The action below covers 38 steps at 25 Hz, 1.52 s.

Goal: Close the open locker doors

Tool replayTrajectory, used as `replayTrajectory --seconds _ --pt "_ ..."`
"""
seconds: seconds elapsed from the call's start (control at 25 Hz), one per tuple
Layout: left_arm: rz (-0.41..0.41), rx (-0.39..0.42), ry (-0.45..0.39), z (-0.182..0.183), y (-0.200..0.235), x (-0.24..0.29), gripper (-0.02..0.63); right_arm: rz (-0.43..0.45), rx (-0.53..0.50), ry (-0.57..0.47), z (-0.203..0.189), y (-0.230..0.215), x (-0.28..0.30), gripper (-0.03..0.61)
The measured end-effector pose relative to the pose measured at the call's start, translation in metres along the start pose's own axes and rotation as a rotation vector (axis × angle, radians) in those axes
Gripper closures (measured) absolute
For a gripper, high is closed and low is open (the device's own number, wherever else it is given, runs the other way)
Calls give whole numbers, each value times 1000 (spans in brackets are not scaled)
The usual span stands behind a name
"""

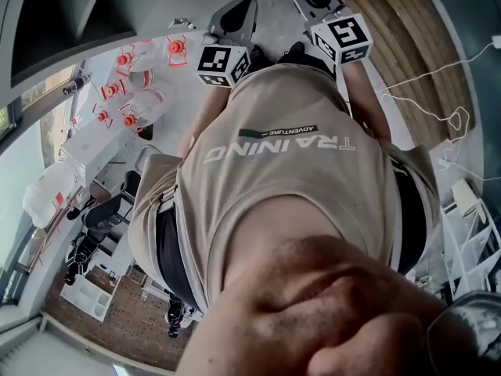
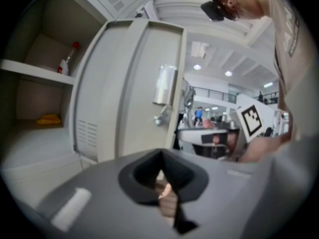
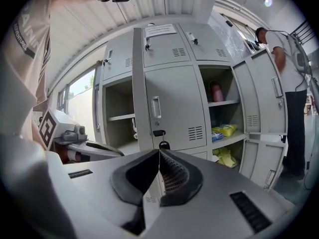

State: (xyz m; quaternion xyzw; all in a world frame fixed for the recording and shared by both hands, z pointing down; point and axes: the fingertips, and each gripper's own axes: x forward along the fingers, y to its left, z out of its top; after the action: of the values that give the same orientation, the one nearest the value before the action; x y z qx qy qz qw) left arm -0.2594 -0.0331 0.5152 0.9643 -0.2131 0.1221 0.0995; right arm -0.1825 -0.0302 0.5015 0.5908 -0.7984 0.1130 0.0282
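Head view first, then each gripper view: locker doors stand open, both tongs closed on nothing.

Head view shows mostly the person's beige printed T-shirt [image 1: 290, 171], with the lockers out of sight. Left gripper view: the left tongs [image 2: 161, 156] have their jaws together and empty, facing a pale grey metal locker door [image 2: 129, 88] swung wide from a compartment whose shelf holds a red-capped white bottle [image 2: 66, 62]. Right gripper view: the right tongs [image 3: 159, 156], jaws together and empty, point at the grey locker bank [image 3: 172, 111]. Its top row and middle door are shut, but a left compartment [image 3: 119, 121], a right-hand upper door [image 3: 266, 96] and the lower door [image 3: 266, 158] beneath it are open. I judge the closing barely begun: at least three doors are left, none touched.
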Motion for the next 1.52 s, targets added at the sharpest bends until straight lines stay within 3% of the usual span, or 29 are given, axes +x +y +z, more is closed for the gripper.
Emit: replayTrajectory --seconds 0.24,0.68,1.24,1.52 --pt "11 -16 -18 3 4 -3 614 7 -22 5 4 -4 8 564" --pt "51 -16 -9 -2 12 -13 614 132 -26 26 7 11 15 565" --pt "273 -78 6 -22 62 -74 614 368 12 12 -1 87 23 563" --pt "279 -83 -34 -26 88 -117 614 377 9 15 -5 132 32 563"
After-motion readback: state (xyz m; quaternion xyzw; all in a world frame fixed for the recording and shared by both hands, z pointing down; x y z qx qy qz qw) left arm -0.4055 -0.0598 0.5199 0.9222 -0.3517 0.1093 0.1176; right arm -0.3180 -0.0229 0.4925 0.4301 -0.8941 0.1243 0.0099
